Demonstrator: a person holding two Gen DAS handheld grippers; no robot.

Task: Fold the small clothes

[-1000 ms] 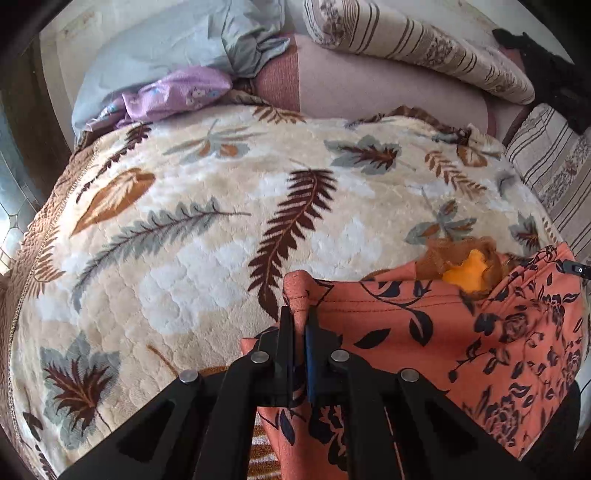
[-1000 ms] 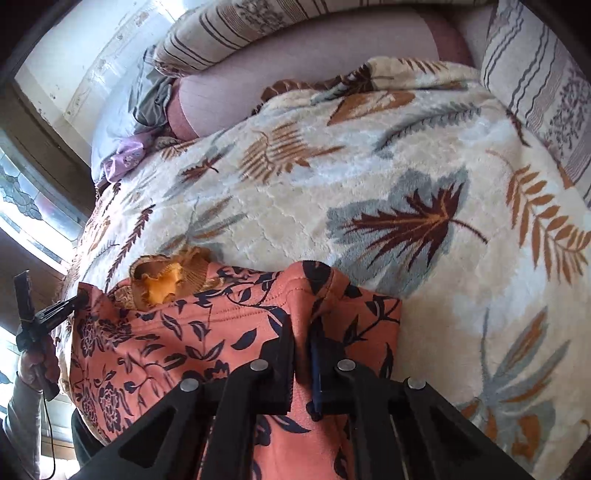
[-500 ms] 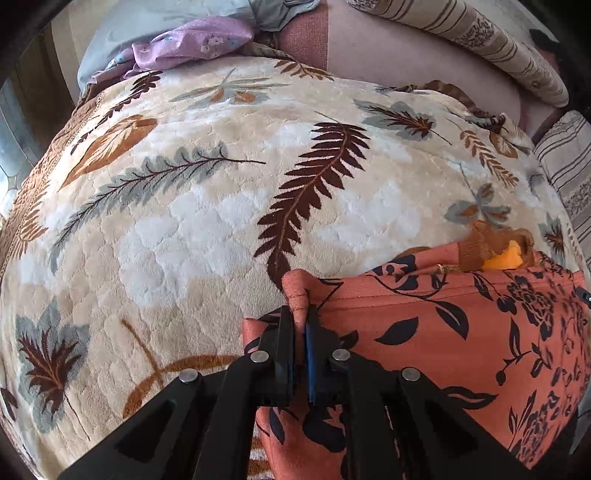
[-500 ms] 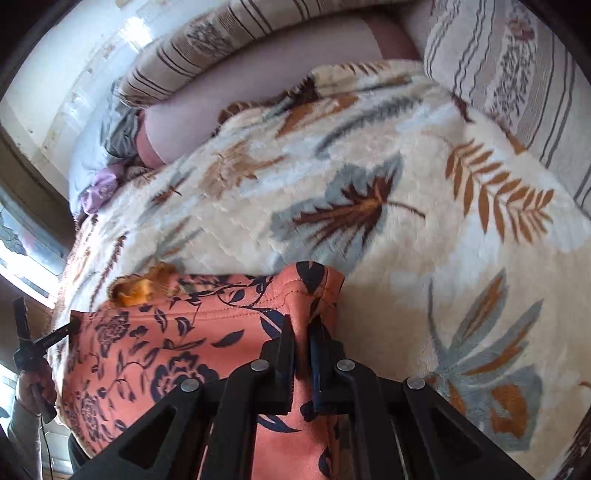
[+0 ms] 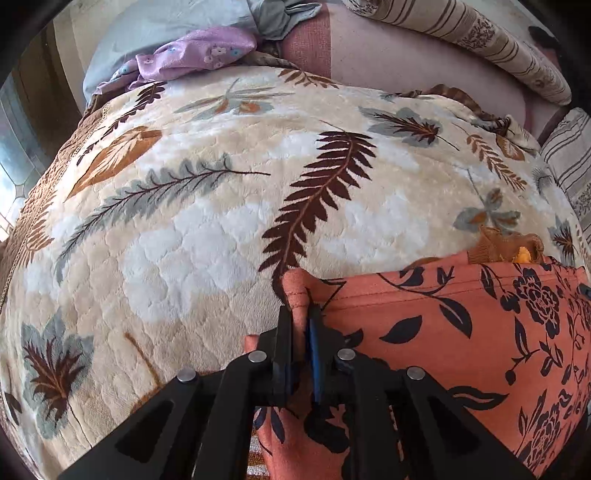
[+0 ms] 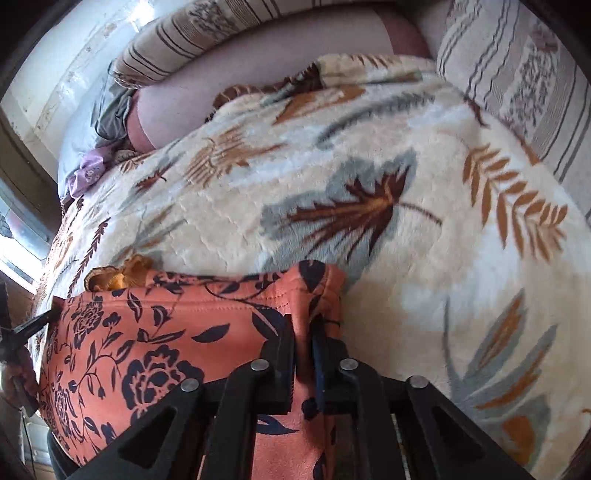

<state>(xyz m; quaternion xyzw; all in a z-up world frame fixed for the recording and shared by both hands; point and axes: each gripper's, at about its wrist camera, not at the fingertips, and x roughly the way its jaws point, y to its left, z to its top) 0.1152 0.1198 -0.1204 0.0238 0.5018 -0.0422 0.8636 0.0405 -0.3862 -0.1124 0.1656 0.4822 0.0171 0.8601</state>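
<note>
A: Where does the garment lie?

B: The orange floral garment (image 5: 461, 332) is spread at the near edge of the bed, on the plush leaf-print blanket (image 5: 207, 236). Its upper edge is a stitched hem that runs across between the two tongs. Just past that hem a small mustard-yellow knit piece (image 5: 506, 249) peeks out, ribbed at its rim.

A: And the tongs?

B: The left tongs (image 5: 300, 314) have a bunched corner of the hem between their fingers, and the jaws are opening; a thin gap shows by the blue pad. The right tongs (image 6: 303, 334) hold the opposite corner of the same hem in a narrow pinch, and their jaws are opening a little too, cloth between them.

A: Textures?

B: The garment is a thin woven cloth, coral-orange with dark navy flowers and leaves. The blanket is thick, quilted in a scale pattern, cream with brown, rust and grey-blue fern leaves. At the head of the bed there is a striped bolster (image 5: 461, 37) with small printed motifs, a lilac cloth with tiny flowers (image 5: 195, 55) and a pale blue-grey pillow (image 5: 159, 26).

A: Any containers or writing?

B: I see neither.
</note>
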